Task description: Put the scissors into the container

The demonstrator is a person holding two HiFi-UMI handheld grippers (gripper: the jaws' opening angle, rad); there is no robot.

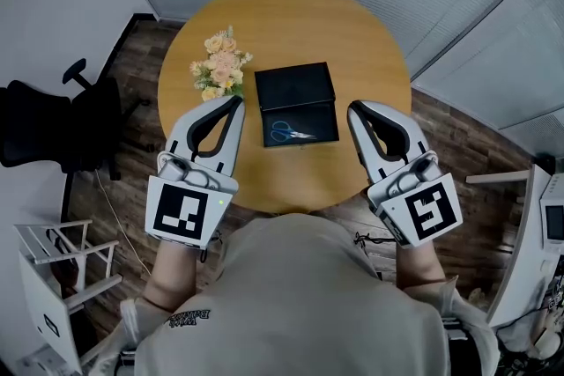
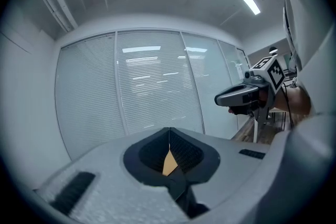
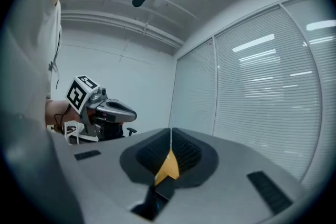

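Head view: scissors (image 1: pixel 289 133) lie inside the open black container (image 1: pixel 322 114) on the round counter (image 1: pixel 291 22). Left tool (image 1: pixel 235 101) and right tool (image 1: pixel 354 108) flank it, each with jaws pressed together, empty.

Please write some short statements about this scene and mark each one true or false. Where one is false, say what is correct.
1. The left gripper and the right gripper both have their jaws together with nothing between them. True.
2. The scissors lie on bare wood next to the flowers. False: they lie inside the black container, in the half nearer the person.
3. In the head view, the flowers stand to the left of the container. True.
4. The left gripper touches the scissors. False: it is held apart from them, off the container's left side.
5. The table is square. False: it is round.
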